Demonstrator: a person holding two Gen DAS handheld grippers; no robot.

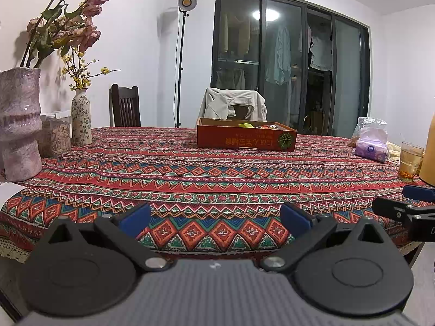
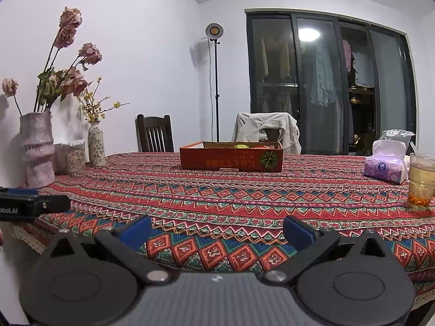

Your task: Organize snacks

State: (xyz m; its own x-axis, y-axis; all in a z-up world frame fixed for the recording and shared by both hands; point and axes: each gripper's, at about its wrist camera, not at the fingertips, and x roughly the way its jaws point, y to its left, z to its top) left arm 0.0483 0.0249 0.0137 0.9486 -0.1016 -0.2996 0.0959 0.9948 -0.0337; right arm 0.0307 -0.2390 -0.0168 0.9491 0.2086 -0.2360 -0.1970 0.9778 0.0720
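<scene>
Snacks (image 1: 261,126) sit gathered in the red box (image 1: 246,138); your left tongs (image 1: 214,218) and right tongs (image 2: 217,231), well short of it, gape wide, empty.

Evenly bright — ceiling lamp (image 1: 266,15) glares in dark glass; edges bowed; focus sharp.

The left gripper (image 1: 214,218), its blue-padded jaws spread wide and empty, hovers over the near edge of a red patterned tablecloth (image 1: 217,174). A shallow orange cardboard box (image 1: 246,138) holding snacks sits far across, well apart.
</scene>
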